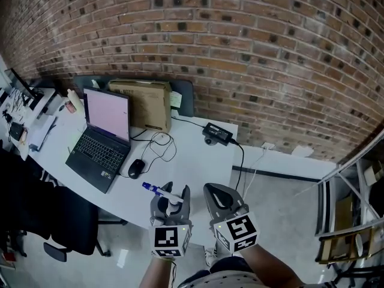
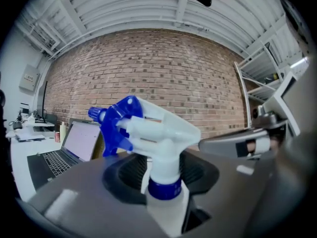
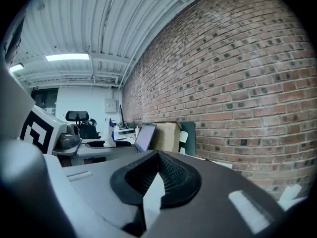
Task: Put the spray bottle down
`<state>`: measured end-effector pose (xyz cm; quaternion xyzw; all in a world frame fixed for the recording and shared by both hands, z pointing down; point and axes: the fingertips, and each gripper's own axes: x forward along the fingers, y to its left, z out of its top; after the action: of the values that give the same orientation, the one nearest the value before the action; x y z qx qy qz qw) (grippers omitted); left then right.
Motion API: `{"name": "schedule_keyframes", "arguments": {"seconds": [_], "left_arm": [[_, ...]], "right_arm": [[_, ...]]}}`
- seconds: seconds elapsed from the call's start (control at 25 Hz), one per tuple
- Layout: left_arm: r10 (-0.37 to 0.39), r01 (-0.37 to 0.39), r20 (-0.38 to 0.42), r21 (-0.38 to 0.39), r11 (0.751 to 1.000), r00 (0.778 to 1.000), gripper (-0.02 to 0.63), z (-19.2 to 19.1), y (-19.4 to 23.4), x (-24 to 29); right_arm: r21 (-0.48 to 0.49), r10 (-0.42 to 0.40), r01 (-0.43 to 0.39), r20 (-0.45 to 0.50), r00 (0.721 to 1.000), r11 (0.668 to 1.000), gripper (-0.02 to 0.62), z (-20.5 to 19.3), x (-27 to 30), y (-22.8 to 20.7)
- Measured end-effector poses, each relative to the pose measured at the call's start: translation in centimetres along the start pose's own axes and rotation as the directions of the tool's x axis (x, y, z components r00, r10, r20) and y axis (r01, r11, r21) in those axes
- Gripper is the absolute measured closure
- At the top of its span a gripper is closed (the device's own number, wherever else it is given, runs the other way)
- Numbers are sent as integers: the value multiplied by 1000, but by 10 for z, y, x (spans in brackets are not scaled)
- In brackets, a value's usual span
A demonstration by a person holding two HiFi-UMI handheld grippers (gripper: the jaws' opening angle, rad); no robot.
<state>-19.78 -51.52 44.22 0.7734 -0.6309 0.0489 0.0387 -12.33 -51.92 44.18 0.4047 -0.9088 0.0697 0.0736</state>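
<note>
The spray bottle, white with a blue trigger and nozzle, stands upright near the front edge of the white table. My left gripper has a jaw on each side of it. In the left gripper view the bottle fills the middle, its neck between the jaws of the left gripper. A dark gap shows on the right side of the bottle's body, so the jaws stand loose about it. My right gripper hovers just to the right, its jaws together and empty, as the right gripper view also shows of the right gripper.
A laptop lies open at the table's left, with a mouse and loose cable beside it. A cardboard box leans on the brick wall, and a power adapter lies at the back right. A black chair stands left of me, metal shelving at the right.
</note>
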Motion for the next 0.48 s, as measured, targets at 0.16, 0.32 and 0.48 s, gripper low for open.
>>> {"name": "schedule_keyframes", "arguments": {"seconds": [0.16,0.32,0.48], "left_arm": [[-10,10,-30,7,1000,1000,368,-6,-2,-6],[3,-3,-46,0,1000,999,360,-10,2,-24],[-59,56,-51,-52,997,997,360,-13,-8,-57]], "right_arm": [[2,3,-3,-5,1000,1000,597,-2,-6,9],[4,3,-3,-9,1000,1000,597,-5,-16,20],[9,3,-3,-8,1000,1000,597,-9,-31,39]]}}
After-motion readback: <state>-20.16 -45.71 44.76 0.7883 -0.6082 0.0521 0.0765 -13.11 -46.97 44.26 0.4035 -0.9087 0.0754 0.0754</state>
